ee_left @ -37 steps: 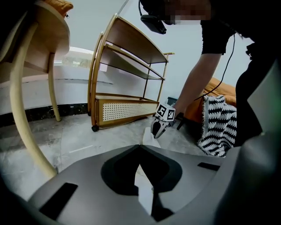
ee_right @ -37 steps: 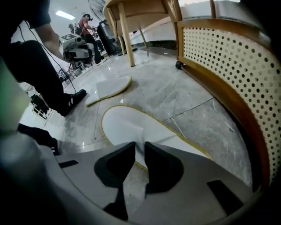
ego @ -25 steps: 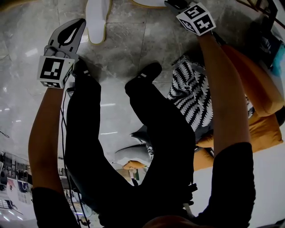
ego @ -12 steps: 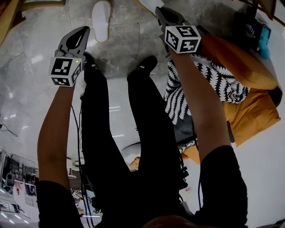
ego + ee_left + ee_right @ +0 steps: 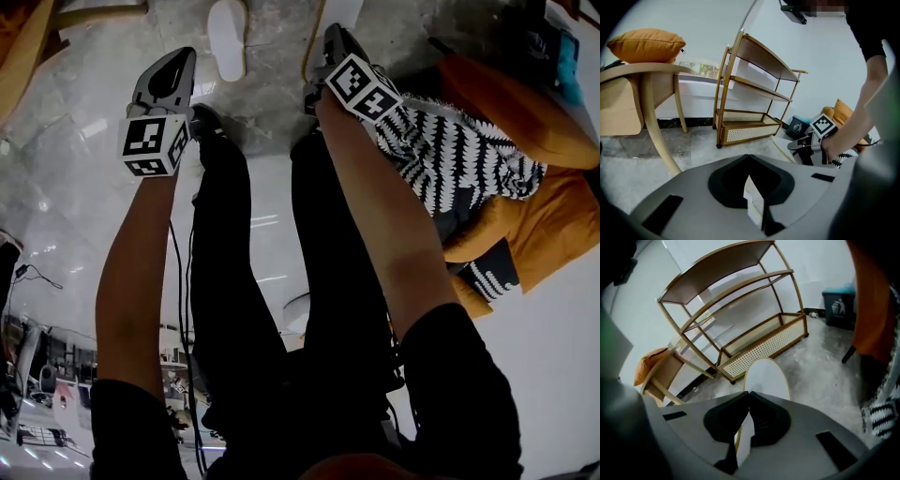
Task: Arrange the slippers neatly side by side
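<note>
Right claw [image 5: 749,394] clamped on edge of white slipper [image 5: 767,376], likely to carry it beside second slipper [image 5: 228,37] lying on floor [image 5: 84,112]. Left claw [image 5: 749,157] closed, empty, held aside, probably keeping path free.

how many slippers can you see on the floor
2. One white slipper lies on the floor ahead of the left gripper; the other slipper is at the top edge beyond the right gripper, partly cut off. More may lie out of frame.
</note>
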{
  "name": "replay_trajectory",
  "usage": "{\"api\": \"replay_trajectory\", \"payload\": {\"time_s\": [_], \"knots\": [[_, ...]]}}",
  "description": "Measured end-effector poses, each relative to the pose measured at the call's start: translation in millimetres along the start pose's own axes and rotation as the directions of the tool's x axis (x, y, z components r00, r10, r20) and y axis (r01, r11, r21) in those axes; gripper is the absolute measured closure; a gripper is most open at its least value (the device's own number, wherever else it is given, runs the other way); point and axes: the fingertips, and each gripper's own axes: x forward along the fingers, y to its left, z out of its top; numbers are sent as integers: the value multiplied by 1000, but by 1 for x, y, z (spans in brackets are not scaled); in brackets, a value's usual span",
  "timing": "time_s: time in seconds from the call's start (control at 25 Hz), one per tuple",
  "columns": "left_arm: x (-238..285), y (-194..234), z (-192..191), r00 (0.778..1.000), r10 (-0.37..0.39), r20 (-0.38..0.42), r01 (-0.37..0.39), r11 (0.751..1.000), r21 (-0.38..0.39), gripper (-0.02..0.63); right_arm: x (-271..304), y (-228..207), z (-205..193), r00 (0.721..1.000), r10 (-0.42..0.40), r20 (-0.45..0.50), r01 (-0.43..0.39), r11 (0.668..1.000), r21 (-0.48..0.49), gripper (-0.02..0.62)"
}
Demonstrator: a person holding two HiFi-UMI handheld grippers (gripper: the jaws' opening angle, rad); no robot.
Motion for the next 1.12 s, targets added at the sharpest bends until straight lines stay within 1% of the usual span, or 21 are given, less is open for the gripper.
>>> {"api": "replay_trajectory", "payload": {"time_s": [0.08, 0.16, 0.36, 0.56, 0.72, 0.84, 1.0, 1.12], "knots": [[4, 10, -4, 1000, 21, 18, -21, 1000, -7, 591, 14, -1, -22, 1000, 1, -3, 0, 999, 44, 561], [11, 15, -11, 999, 23, 30, -23, 1000, -8, 591, 25, 0, -43, 1000, 9, -17, -8, 999, 33, 561], [24, 22, -37, 1000, 7, 30, -6, 1000, -7, 591, 48, -7, -93, 998, 12, -63, -12, 1000, -2, 561], [25, 28, -67, 999, 4, 36, -3, 1000, -28, 591, 80, -14, -123, 997, 9, -77, -11, 999, -33, 561], [27, 29, -101, 1000, -12, 17, 12, 999, -40, 591, 105, -22, -149, 994, 7, -105, -15, 997, -70, 561], [34, 34, -122, 1000, -9, -1, 9, 999, -41, 591, 123, -28, -167, 991, 2, -135, -16, 995, -103, 561], [47, 38, -134, 1000, 0, 3, 0, 999, -38, 591, 134, -30, -187, 985, 19, -172, -41, 991, -125, 561], [53, 36, -137, 1000, -4, 11, 4, 1000, -29, 591, 138, -32, -205, 976, 32, -217, -62, 990, -129, 561]]}}
